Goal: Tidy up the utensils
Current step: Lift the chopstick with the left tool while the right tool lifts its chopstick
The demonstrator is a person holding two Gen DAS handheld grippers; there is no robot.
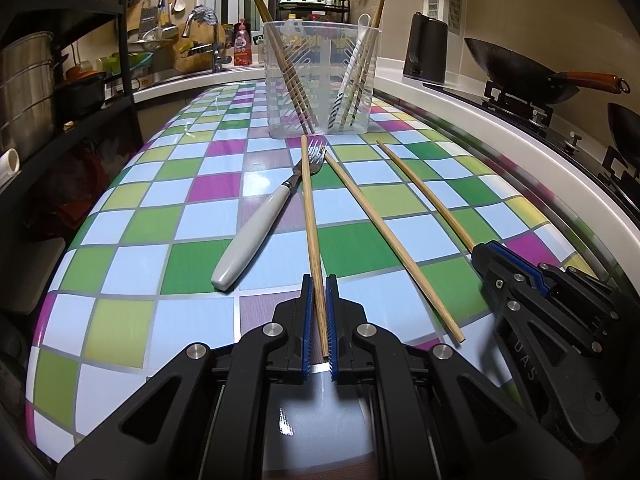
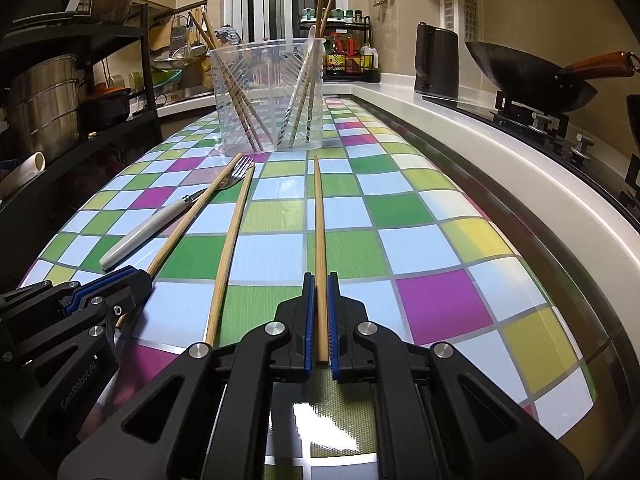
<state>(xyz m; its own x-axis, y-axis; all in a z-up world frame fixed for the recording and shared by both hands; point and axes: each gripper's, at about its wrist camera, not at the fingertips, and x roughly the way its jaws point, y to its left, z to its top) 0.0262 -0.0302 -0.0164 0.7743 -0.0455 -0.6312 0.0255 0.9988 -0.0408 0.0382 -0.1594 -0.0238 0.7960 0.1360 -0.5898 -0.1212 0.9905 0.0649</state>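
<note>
Left gripper [image 1: 320, 304] closed on left chopstick [image 1: 310, 216], right gripper [image 2: 320, 304] closed on right chopstick [image 2: 319, 216] — third chopstick [image 2: 230, 248] loose between them.

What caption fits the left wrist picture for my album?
Left tool closes around a wooden chopstick lying across a fork, aiming toward the clear utensil holder.

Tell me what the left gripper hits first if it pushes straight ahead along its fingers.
Probably the fork: the chopstick between the left gripper fingers crosses its tines. Beyond stands the clear utensil holder. Depth is uncertain.
</note>
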